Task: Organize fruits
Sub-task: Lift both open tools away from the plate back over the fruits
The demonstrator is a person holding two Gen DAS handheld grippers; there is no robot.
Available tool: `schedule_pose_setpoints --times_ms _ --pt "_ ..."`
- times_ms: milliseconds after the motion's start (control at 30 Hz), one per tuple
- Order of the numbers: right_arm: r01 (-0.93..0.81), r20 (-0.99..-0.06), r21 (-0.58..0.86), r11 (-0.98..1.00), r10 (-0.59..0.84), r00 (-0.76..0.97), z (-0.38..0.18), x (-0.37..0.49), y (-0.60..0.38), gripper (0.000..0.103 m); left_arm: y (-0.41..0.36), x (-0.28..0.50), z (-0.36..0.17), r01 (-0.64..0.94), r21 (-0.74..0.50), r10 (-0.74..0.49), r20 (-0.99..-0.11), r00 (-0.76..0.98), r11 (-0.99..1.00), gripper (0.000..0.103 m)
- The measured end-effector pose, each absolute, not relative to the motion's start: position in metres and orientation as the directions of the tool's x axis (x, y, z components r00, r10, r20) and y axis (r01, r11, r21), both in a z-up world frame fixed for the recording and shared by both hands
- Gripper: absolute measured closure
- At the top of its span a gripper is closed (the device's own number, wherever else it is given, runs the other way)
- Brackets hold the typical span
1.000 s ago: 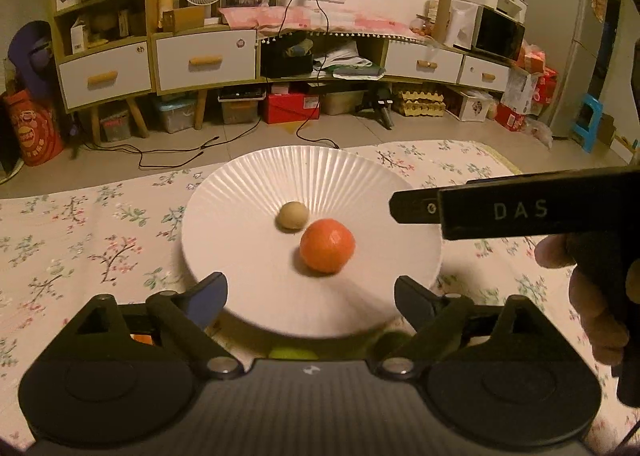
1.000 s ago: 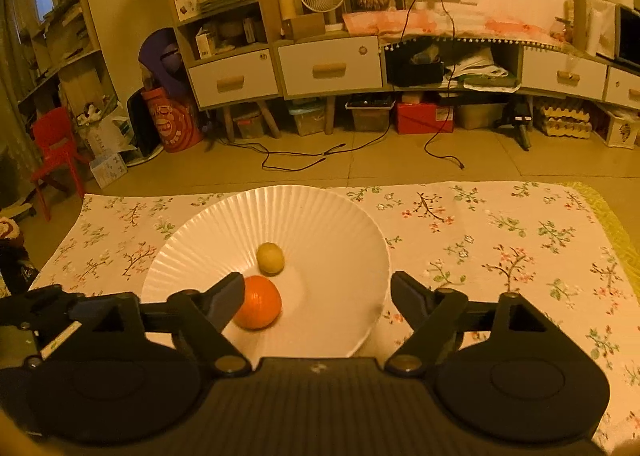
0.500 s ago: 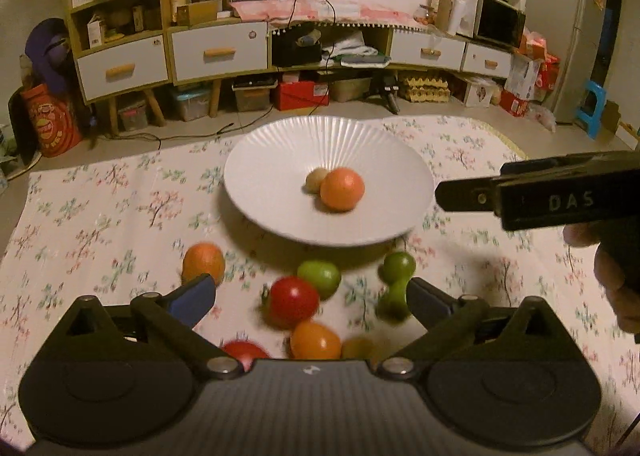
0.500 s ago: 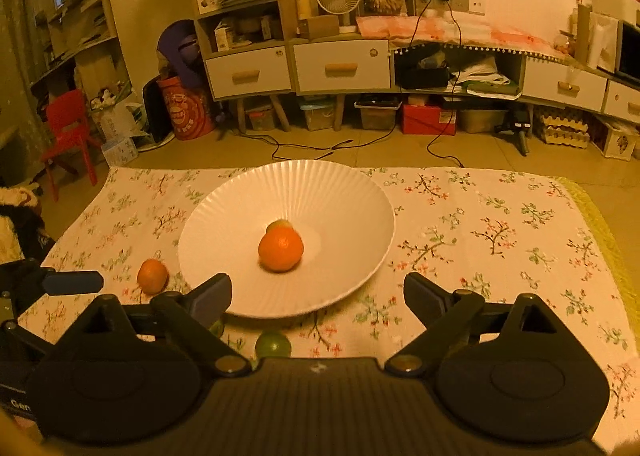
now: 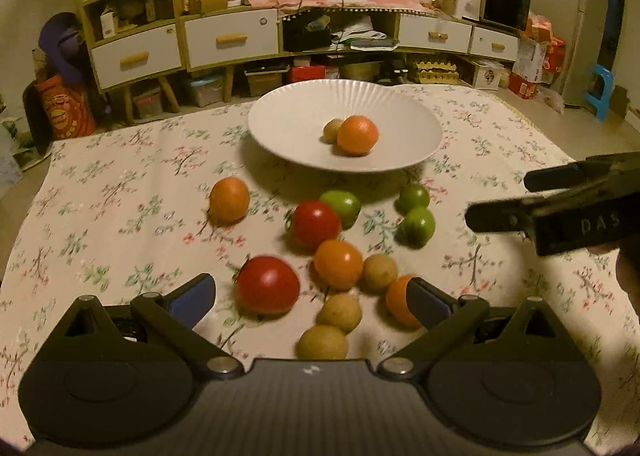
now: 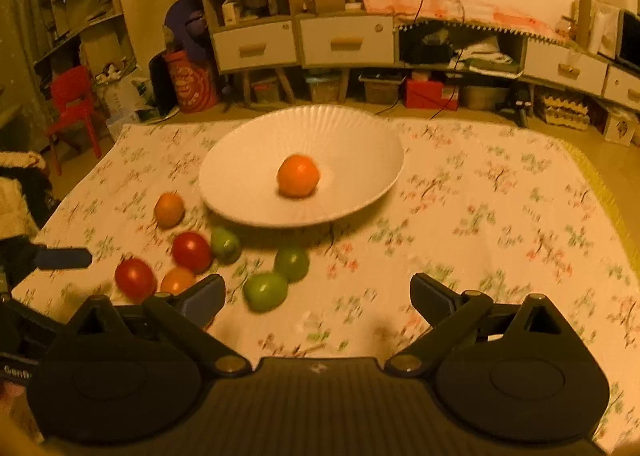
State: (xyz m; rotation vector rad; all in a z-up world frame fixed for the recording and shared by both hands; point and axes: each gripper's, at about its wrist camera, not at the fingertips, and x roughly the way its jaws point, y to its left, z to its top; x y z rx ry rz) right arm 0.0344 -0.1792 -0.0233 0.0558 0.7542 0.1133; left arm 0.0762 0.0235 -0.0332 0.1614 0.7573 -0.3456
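Observation:
A white ribbed plate on the floral cloth holds an orange and a small tan fruit. Loose fruit lies in front of the plate: a red tomato, a second red tomato, oranges, green fruits and tan fruits. My left gripper is open and empty above the nearest fruit. My right gripper is open and empty; it also shows in the left wrist view at the right.
The floral cloth covers the table. Beyond it stand drawer cabinets, a red chair and floor clutter. The left gripper's fingertip shows at the left edge of the right wrist view.
Both grippers have pulled back from the plate towards me. The loose fruit in front of the plate has come into view. Both stay open.

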Motion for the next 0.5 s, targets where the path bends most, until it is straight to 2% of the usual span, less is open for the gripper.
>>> schedule_pose_setpoints --times_ms 500 --pt "-0.223 -0.745 0.007 0.975 0.154 0.649 -0.063 0.011 -0.144 0.003 0.05 0.062 -0.063 0.324 0.012 -0.224 -0.697 0.681 0.946 0.004"
